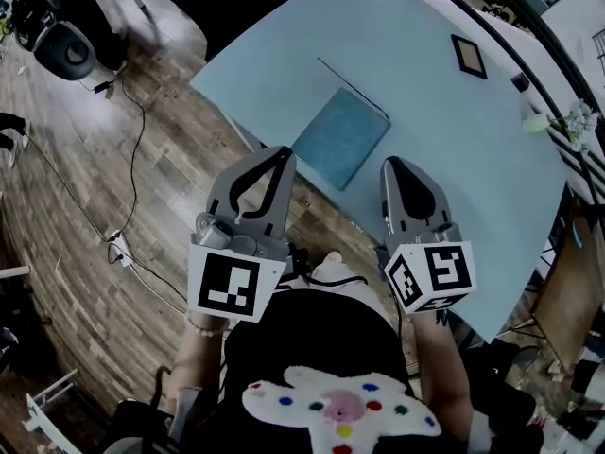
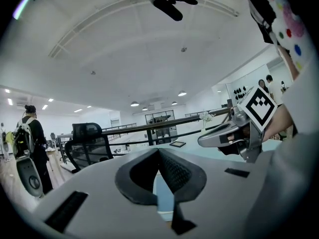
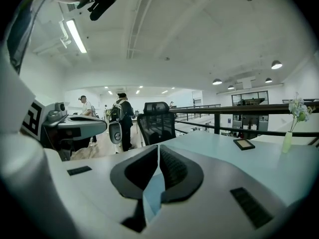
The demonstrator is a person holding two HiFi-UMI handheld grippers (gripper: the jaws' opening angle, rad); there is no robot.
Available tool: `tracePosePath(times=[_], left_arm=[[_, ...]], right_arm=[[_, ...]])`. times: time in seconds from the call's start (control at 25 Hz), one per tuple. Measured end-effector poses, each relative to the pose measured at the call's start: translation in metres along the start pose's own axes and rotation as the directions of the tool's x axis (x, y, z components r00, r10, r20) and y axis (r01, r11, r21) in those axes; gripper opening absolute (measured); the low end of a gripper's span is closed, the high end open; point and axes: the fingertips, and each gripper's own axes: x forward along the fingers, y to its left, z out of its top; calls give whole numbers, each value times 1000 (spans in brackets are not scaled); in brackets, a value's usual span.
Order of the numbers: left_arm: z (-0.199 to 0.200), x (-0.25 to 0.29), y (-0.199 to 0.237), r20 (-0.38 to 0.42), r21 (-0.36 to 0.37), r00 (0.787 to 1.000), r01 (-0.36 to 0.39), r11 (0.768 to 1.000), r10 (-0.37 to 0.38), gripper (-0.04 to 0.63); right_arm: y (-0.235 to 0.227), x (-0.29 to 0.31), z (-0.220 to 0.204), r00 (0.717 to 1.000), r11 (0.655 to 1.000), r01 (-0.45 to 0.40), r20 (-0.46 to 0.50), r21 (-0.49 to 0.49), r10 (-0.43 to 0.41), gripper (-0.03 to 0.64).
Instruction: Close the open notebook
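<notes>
A teal notebook (image 1: 340, 138) lies flat on the pale blue table (image 1: 444, 149) near its front edge, cover up and looking closed. A thin dark line runs along its far side. Both grippers are held up in front of the person's body, short of the table edge and well apart from the notebook. My left gripper (image 1: 281, 152) has its jaws together with nothing between them; its pads meet in the left gripper view (image 2: 158, 151). My right gripper (image 1: 392, 164) is also shut and empty (image 3: 158, 147). Each gripper shows in the other's view: the right (image 2: 227, 136), the left (image 3: 75, 126).
A small framed picture (image 1: 469, 56) and a little dark object (image 1: 520, 81) lie at the table's far side, with a vase of flowers (image 1: 567, 121) at its right edge. A black office chair (image 3: 156, 119) and standing people (image 3: 122, 116) are beyond. Cables (image 1: 118, 244) cross the wooden floor.
</notes>
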Motion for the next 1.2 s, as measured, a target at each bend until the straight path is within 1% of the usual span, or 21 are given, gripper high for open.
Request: tracePosePath(times=[0.12, 0.32, 0.64, 1.2], left_arm=[[1, -1, -2, 3, -1, 1000, 5, 1000, -5, 17], [1, -2, -9, -3, 32, 1000, 30, 999, -30, 17], [-4, -4, -11, -11, 25, 999, 35, 999, -34, 17], [-3, -1, -18, -15, 9, 1000, 25, 1000, -25, 17]], right_arm=[[0, -5, -1, 1000, 1000, 9, -6, 3, -9, 40], [0, -11, -3, 1000, 1000, 13, -4, 3, -13, 38], [5, -12, -3, 1000, 999, 5, -10, 35, -5, 37], [4, -16, -4, 1000, 1000, -22, -17, 15, 23, 37]])
